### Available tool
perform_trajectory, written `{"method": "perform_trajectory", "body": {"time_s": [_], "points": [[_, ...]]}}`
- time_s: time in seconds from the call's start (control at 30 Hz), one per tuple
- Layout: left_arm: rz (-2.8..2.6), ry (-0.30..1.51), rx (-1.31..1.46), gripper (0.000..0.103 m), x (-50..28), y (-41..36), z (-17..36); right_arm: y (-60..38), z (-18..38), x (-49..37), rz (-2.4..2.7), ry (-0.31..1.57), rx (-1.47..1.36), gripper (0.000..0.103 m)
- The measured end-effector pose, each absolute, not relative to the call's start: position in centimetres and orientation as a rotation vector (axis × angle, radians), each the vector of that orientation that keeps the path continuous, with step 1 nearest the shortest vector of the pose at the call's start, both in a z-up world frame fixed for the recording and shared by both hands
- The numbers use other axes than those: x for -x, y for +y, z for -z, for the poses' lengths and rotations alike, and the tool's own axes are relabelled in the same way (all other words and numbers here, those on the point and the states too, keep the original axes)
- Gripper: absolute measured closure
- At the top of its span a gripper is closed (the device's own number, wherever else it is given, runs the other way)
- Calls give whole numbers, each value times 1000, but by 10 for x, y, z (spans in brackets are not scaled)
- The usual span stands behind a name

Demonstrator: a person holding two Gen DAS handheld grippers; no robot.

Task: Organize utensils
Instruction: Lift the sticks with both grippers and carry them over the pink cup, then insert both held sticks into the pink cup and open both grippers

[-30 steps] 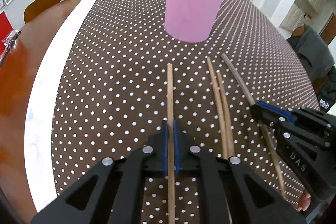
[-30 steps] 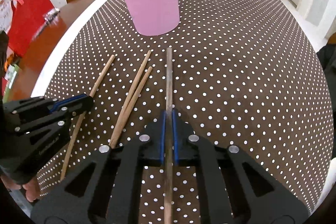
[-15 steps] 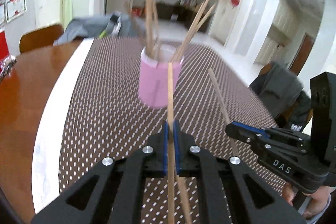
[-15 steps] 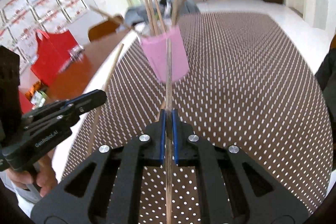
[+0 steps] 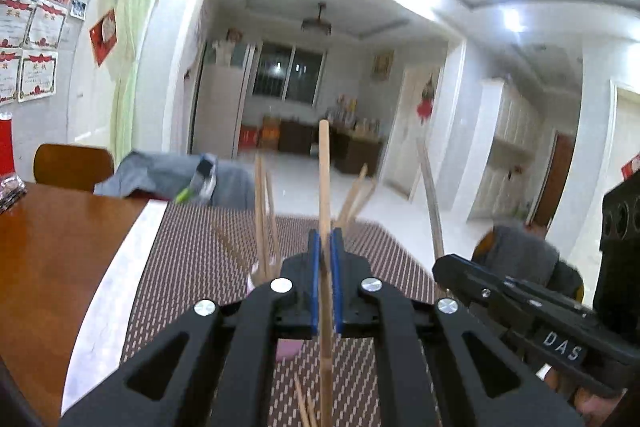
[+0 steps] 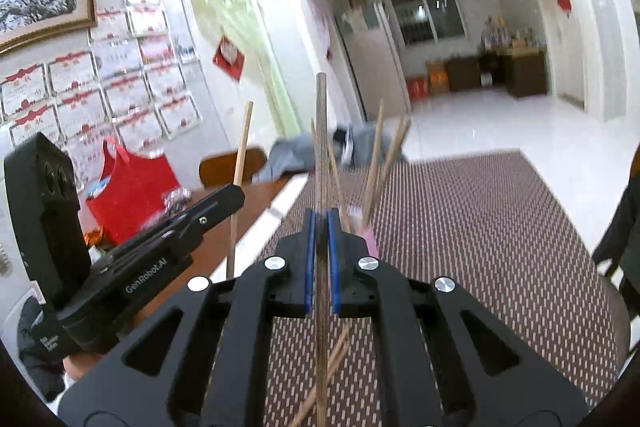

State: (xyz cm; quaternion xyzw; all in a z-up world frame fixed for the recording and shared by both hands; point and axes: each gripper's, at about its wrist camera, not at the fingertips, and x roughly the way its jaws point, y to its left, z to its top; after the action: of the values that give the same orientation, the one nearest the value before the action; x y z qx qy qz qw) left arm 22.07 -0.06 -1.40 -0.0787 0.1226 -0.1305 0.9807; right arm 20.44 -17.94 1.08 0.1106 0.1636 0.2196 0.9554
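We hold both grippers raised and pointing nearly level. Our left gripper (image 5: 325,247) is clamped tight on a chopstick (image 5: 324,167); our right gripper (image 6: 321,227) is clamped on a darker chopstick (image 6: 321,131), side by side.

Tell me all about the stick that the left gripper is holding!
It is a long, thin, light wooden chopstick, plain and round, with a flat blunt top end. It stands nearly upright, pinched between the blue pads of the black left gripper, whose jaws are shut on it. Its lower part hangs below the jaws above the brown dotted tablecloth. Nothing else visibly touches it.
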Motion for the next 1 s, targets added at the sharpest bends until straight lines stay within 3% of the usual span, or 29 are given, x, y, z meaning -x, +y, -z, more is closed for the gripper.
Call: {"method": "perform_trajectory", "body": {"time_s": [0.53,1.0], "points": [[199,23,260,97,-289,8,8,-160,-6,-273,-375,26,-250,96],[160,-77,294,97,-312,21,10,-142,-2,-306,-385,-70,-266,96]]}}
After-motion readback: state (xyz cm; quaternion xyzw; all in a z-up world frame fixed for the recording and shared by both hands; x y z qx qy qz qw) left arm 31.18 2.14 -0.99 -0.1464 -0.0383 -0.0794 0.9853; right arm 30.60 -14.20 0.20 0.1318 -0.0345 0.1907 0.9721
